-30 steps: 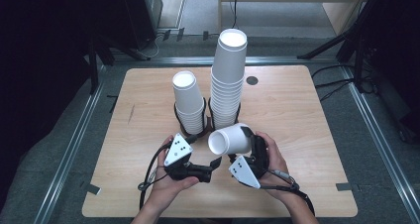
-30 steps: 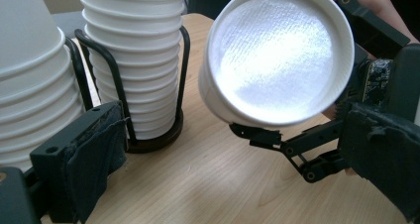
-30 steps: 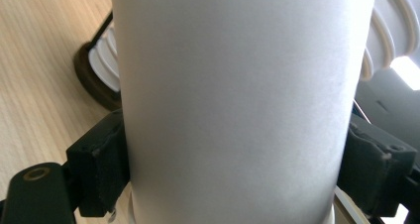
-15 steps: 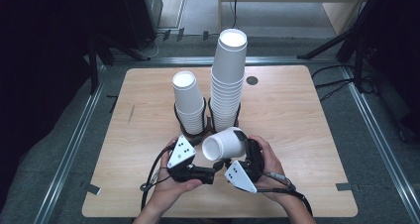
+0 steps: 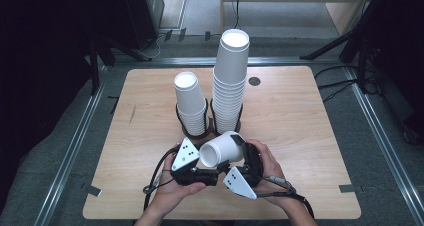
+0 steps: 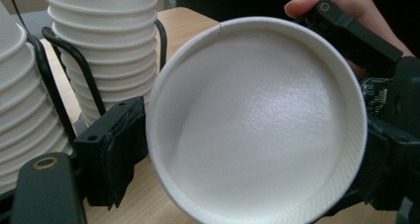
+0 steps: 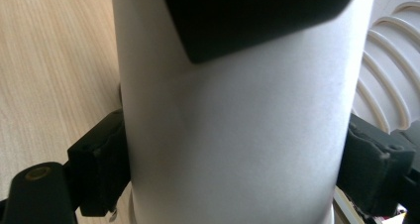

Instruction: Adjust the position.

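Observation:
A single white paper cup lies on its side above the table's front, held between both grippers. My right gripper is shut on its body; in the right gripper view both pads press the cup wall. My left gripper meets the cup from the left. In the left gripper view the open mouth faces me, with a pad against the rim on each side. Behind stand a short cup stack and a tall cup stack.
Both stacks sit in black wire holders at the middle of the wooden table. A small dark round mark lies right of the tall stack. Metal rails border the table's left and right sides.
The cup has shifted left and slightly down with the right gripper, ending between the left gripper's jaws. The hands have drawn closer together.

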